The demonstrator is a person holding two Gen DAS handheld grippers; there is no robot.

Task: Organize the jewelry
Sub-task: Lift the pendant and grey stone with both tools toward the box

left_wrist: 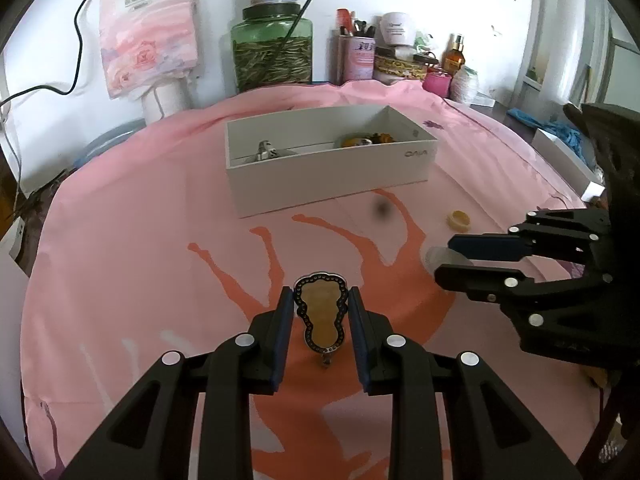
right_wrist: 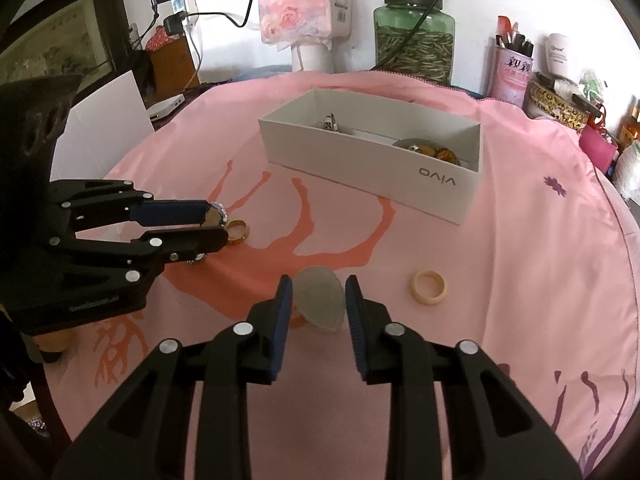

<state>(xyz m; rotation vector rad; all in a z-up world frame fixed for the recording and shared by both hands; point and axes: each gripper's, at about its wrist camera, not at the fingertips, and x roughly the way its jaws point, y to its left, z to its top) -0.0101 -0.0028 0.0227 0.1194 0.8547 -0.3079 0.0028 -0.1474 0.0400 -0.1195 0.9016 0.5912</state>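
Left wrist view: the left gripper (left_wrist: pixel 319 304) has its blue-padded fingers (left_wrist: pixel 282 320) set either side of a gourd-shaped pendant (left_wrist: pixel 320 316) — amber face, dark beaded rim, small metal bail at the near end. The pads look to touch the rim, though whether they press or merely bracket it I cannot tell. It lies on the pink cloth (left_wrist: pixel 140 240), or just above it. It looks light and rigid, with a smooth face that could slip; the waisted rim gives the pads a natural seat, and the bail seems too small to take hold of.

In the right wrist view the right gripper (right_wrist: pixel 316 304) has its fingers apart, astride a pale translucent oval disc (right_wrist: pixel 320 304) lying flat on the cloth, not clamped. Thin and flat, it will likely resist a pinch from above — better taken by its edges, gently, since it may chip.

Further out lie a cream ring (right_wrist: pixel 429 288) and a gold ring (right_wrist: pixel 237 232), then the white box (right_wrist: pixel 372 184), which already holds some pieces
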